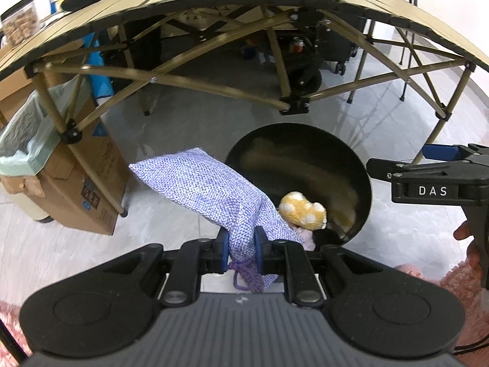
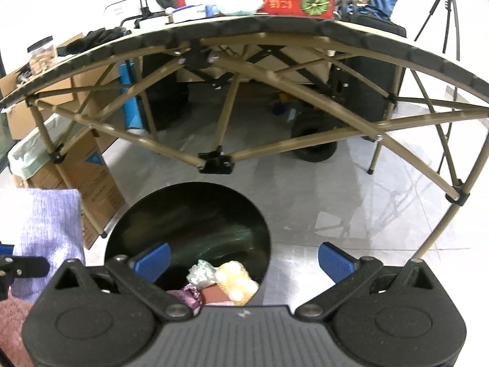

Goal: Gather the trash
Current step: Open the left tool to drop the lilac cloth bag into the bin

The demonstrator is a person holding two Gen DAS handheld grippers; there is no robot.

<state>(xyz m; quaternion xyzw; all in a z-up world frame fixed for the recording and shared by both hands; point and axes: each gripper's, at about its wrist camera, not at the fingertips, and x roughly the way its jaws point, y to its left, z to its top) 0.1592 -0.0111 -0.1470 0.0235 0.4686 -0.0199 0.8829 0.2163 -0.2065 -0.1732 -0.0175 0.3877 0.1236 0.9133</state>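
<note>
Now my left tongs (image 1: 240, 252) pinch the soft, light pouch (image 1: 211, 189) at its drawstring neck beside the bin (image 1: 363, 180); my right tongs (image 2: 244, 258) gape empty above it; the cloth sags, so the neck grips best.

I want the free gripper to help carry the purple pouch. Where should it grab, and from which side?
Probably the pouch's flat upper end, which sticks out free toward the cardboard box. The left gripper already pinches the gathered neck by the drawstring. Bring the right gripper in from above, open jaws across the thin cloth.
</note>
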